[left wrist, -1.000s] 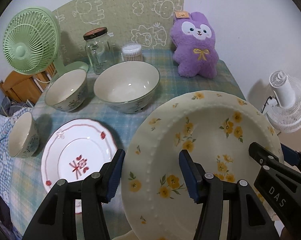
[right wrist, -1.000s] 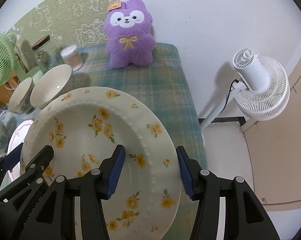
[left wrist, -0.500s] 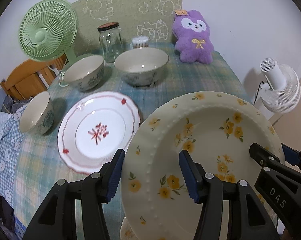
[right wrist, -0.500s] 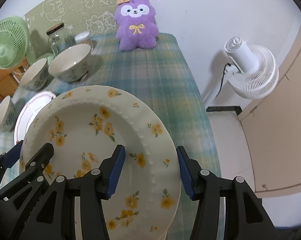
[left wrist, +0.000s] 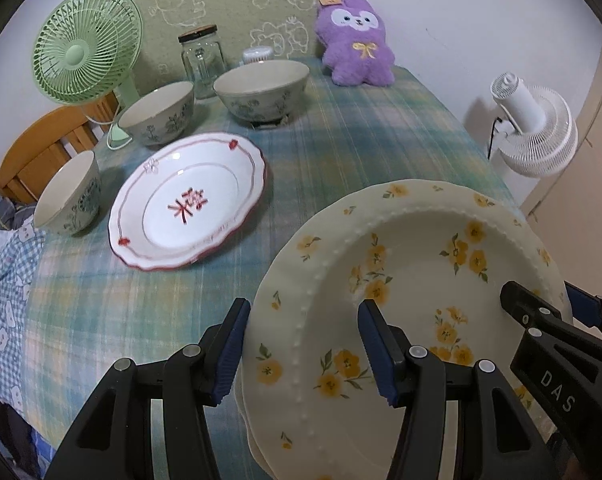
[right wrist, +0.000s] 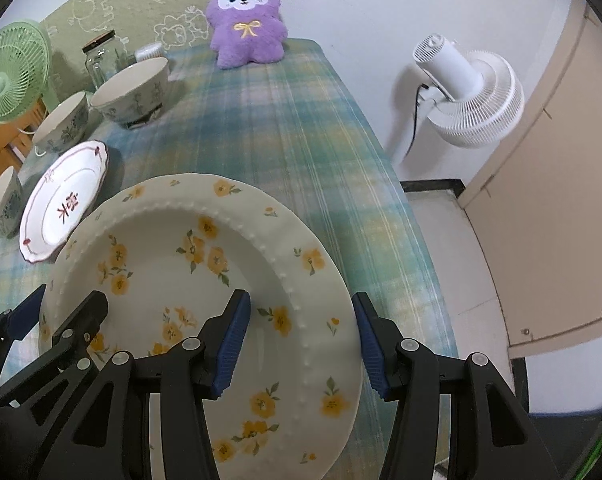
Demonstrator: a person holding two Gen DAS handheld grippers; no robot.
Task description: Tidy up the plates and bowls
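Below, the yellow-flowered plate (left wrist: 401, 280) hides another plate's rim (left wrist: 247, 412).

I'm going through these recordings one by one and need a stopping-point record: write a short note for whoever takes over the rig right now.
Left gripper: shut on the left rim of the yellow-flowered plate.
Right gripper: shut on the same plate's right rim. Both carry it, tilted, above the near end of the table.
A second rim shows just beneath it; whether that is another plate is unclear.
On the table: red-trimmed plate at left, three bowls along the far left: small, medium, large.
Done: flowered plate lifted.
Left: set it down, stack the plates, nest the bowls.
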